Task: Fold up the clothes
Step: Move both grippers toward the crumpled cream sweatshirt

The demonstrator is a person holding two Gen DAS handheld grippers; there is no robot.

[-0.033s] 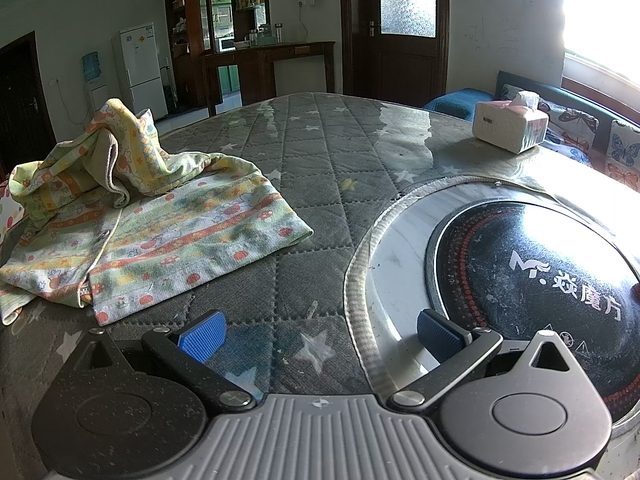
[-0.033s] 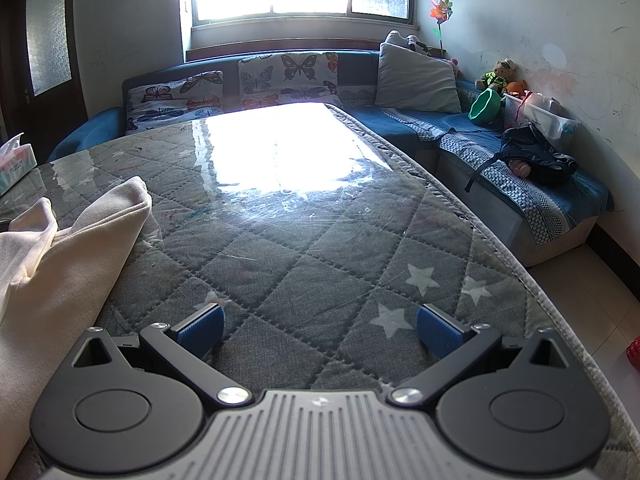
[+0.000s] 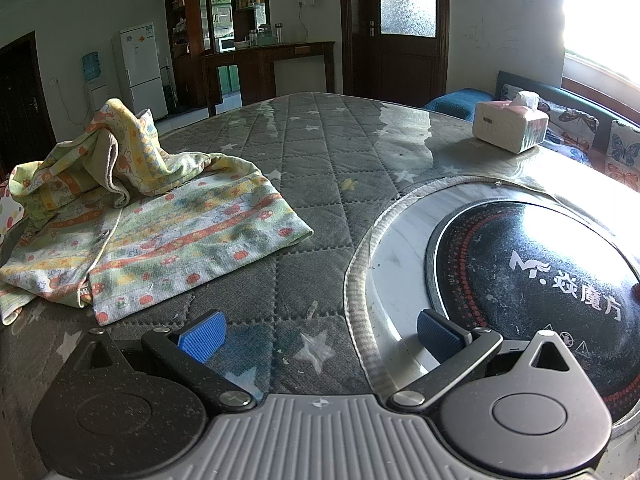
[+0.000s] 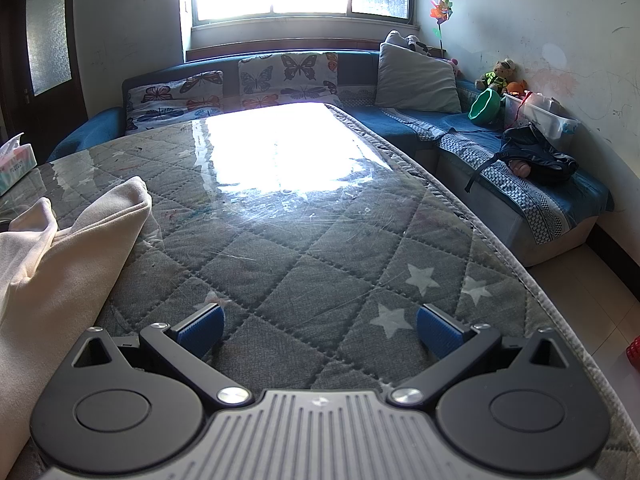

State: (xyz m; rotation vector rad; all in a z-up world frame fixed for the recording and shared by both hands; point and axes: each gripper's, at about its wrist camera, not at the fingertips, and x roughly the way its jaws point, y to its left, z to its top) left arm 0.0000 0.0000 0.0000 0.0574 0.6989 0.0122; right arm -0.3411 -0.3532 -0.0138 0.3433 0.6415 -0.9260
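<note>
A yellow-green patterned garment (image 3: 160, 224) lies partly spread, partly bunched, at the left of the quilted grey table (image 3: 320, 152). My left gripper (image 3: 320, 336) is open and empty, low over the table, to the right of the garment's near corner. A cream cloth (image 4: 60, 256) lies crumpled at the left of the right wrist view. My right gripper (image 4: 318, 332) is open and empty, low over the quilted table (image 4: 320, 240), to the right of the cream cloth.
A round black induction cooktop (image 3: 540, 264) is set into the table right of the left gripper. A tissue box (image 3: 510, 124) stands at the far right. A blue sofa (image 4: 500, 160) with cushions runs along the table's far and right edges.
</note>
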